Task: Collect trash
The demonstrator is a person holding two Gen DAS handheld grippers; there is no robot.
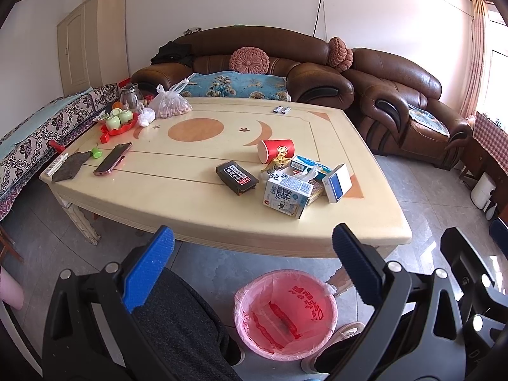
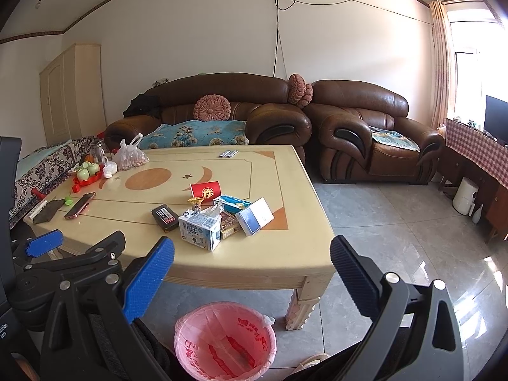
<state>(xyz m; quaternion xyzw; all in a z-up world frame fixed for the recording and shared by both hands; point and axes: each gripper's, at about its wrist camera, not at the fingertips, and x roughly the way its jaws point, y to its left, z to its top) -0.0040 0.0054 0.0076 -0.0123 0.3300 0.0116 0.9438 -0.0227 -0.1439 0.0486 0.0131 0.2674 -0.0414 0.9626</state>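
Both held back from the bench, left gripper and right gripper spread wide, empty. Trash heaped at the near right corner: carton, cup, 2 boxes. Bin below, handy for drops.

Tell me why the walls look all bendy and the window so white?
In both wrist views the fisheye lens curves the wall trim and table edges. In the right wrist view the window is washed out white by daylight, and the floor shows its shiny glare; the left view's window corner is washed out too.
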